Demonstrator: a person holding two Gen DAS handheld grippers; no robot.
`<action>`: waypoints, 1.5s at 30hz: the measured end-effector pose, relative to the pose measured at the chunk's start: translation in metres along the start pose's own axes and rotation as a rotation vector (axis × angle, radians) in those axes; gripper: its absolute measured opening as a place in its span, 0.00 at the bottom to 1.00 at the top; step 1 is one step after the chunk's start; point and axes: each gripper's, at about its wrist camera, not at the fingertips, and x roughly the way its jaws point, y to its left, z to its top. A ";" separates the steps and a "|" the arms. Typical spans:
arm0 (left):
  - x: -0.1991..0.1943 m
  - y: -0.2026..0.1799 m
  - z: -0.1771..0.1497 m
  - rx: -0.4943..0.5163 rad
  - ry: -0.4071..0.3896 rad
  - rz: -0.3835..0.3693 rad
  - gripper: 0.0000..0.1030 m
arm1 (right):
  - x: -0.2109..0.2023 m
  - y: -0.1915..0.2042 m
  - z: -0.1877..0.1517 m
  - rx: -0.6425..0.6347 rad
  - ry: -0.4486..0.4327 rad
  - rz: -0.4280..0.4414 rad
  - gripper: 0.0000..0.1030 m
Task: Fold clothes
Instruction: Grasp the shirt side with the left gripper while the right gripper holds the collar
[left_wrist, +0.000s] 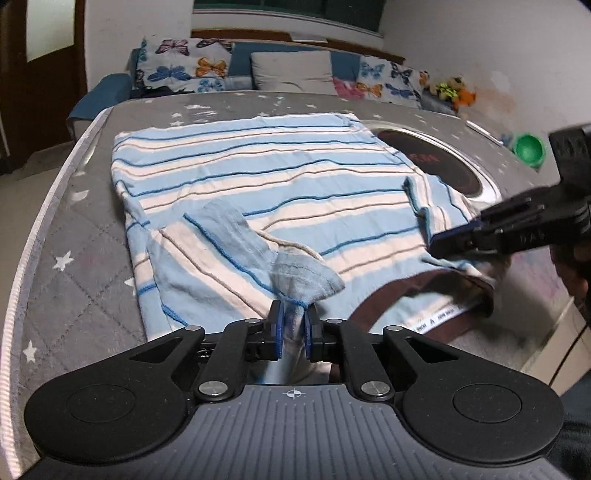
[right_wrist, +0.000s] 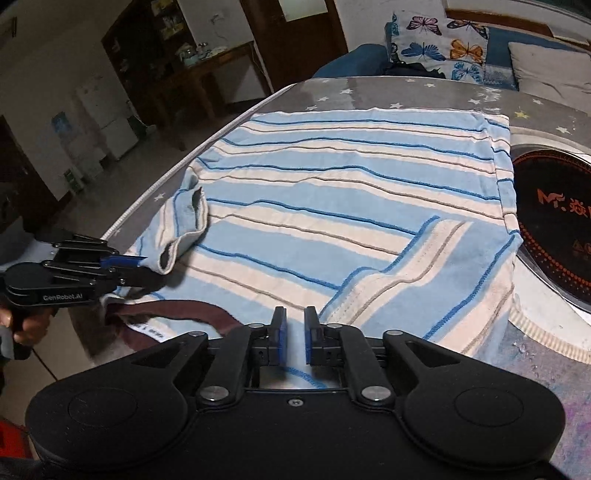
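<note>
A light-blue and white striped shirt (left_wrist: 258, 184) with a brown collar lies flat on the grey star-print table, and it shows in the right wrist view (right_wrist: 351, 192) too. My left gripper (left_wrist: 293, 328) is shut on the cuff of the left sleeve (left_wrist: 229, 243), which is folded over the shirt body; it also shows from the side (right_wrist: 122, 264). My right gripper (right_wrist: 294, 332) sits over the shoulder by the collar, its jaws a narrow gap apart with shirt cloth between them. In the left wrist view it (left_wrist: 454, 242) presses on the right shoulder edge.
A round induction hob (left_wrist: 436, 162) is set into the table under the shirt's right side (right_wrist: 554, 221). A sofa with butterfly cushions (left_wrist: 181, 66) stands behind the table. A green cup (left_wrist: 530, 147) sits at the far right.
</note>
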 end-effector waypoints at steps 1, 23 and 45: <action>-0.003 0.000 0.000 0.014 -0.002 0.002 0.22 | -0.006 0.001 0.000 -0.021 0.000 -0.003 0.30; -0.031 -0.020 -0.029 0.434 0.086 -0.047 0.50 | -0.019 0.007 -0.030 -0.465 0.227 -0.054 0.68; -0.061 -0.018 -0.024 0.316 -0.031 -0.067 0.08 | -0.046 0.023 -0.020 -0.458 0.114 -0.045 0.07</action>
